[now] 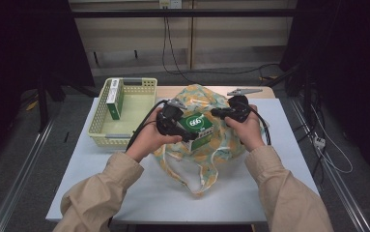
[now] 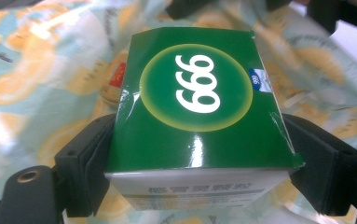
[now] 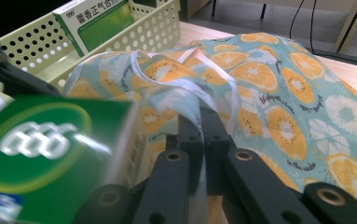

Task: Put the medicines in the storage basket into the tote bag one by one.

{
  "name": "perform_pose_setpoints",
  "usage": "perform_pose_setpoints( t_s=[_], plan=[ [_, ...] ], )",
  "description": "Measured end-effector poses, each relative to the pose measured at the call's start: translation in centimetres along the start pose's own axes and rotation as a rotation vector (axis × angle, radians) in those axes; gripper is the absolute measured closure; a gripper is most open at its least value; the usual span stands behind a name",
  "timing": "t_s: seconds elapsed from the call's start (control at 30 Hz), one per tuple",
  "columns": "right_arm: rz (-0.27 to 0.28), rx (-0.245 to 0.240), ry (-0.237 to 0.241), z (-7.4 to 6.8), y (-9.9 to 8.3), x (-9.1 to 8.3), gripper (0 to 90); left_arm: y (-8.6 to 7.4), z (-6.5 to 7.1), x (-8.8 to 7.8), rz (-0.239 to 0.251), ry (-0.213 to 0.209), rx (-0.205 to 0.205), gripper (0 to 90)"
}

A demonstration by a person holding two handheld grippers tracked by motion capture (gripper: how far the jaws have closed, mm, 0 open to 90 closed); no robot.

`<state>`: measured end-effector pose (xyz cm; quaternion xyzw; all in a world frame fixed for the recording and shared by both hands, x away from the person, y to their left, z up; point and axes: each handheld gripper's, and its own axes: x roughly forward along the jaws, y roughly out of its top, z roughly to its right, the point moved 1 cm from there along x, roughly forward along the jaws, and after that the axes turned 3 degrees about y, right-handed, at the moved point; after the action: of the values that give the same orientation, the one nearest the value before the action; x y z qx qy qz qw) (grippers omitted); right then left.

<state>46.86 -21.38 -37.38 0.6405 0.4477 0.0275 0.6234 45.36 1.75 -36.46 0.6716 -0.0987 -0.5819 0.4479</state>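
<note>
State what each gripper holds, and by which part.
Left gripper: green cardboard box, clamped across its two side faces. Right gripper: orange-patterned fabric bag, pinched at its white-trimmed rim.

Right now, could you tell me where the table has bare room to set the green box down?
Bare white table lies in front of the fruit-print bag, between the sleeves, and along the right edge beyond the bag. The yellow basket has free floor beside its upright box. The middle is crowded: bag, both tongs, and the green box.
</note>
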Motion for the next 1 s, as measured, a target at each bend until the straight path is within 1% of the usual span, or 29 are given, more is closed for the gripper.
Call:
perform_pose_setpoints(
  t_s=[0.07,0.13,0.23,0.3,0.5,0.53,0.57,0.6,0.67,0.7,0.77,0.83,0.87,0.9,0.93,0.97,1.0],
  plan=[
    [0.002,0.001,-0.002,0.0,0.0,-0.1,89.8,-0.1,0.1,0.7,-0.007,-0.003,-0.006,16.1],
    [0.004,0.001,-0.004,0.2,0.0,-0.1,89.8,-0.2,0.2,1.4,-0.012,0.001,-0.004,16.0],
    [0.007,0.007,-0.015,0.5,0.0,-0.2,89.8,-0.1,0.3,2.4,-0.006,-0.008,-0.019,16.0],
    [0.010,0.013,-0.021,0.8,0.0,-0.2,89.8,0.0,0.4,2.9,0.005,-0.012,-0.024,16.0],
    [0.013,0.021,-0.023,1.4,0.0,-0.2,89.8,0.5,0.7,5.0,0.001,-0.010,-0.008,16.0],
    [0.011,0.022,-0.023,1.4,0.0,-0.2,89.8,0.7,0.7,5.4,0.003,-0.026,-0.016,16.0],
    [0.010,0.023,-0.022,1.4,0.0,-0.1,89.8,0.7,0.7,5.7,0.011,-0.025,-0.022,16.0],
    [0.010,0.023,-0.022,1.5,0.0,-0.1,89.8,0.8,0.6,6.1,0.011,-0.018,-0.017,16.0],
    [0.007,0.025,-0.021,1.6,0.0,-0.1,89.8,0.9,0.4,6.8,0.016,-0.010,-0.024,16.0],
    [0.007,0.026,-0.020,1.6,0.0,-0.1,89.8,0.9,0.2,7.2,0.014,-0.009,-0.033,15.9],
    [0.008,0.026,-0.016,1.7,-0.1,-0.1,89.8,0.9,-0.3,7.7,0.038,-0.006,-0.070,15.9],
    [0.009,0.026,-0.012,1.7,-0.1,-0.1,89.8,1.0,-0.9,7.9,0.042,0.013,-0.092,15.9],
    [0.008,0.027,-0.009,1.7,-0.1,-0.1,89.8,1.0,-1.0,8.0,0.048,0.034,-0.095,15.9],
    [0.009,0.027,-0.008,1.7,-0.1,-0.1,89.8,1.1,-1.2,8.0,0.046,0.071,-0.095,15.8],
    [0.009,0.027,-0.006,1.6,-0.1,-0.1,89.8,1.1,-1.6,8.0,0.048,0.053,-0.098,15.8],
    [0.008,0.027,-0.004,1.6,-0.1,-0.1,89.8,1.1,-1.9,8.0,0.051,0.059,-0.103,15.8],
    [0.008,0.024,-0.004,1.6,-0.1,-0.1,89.8,1.1,-2.2,8.0,0.049,0.076,-0.109,15.9]
  ],
)
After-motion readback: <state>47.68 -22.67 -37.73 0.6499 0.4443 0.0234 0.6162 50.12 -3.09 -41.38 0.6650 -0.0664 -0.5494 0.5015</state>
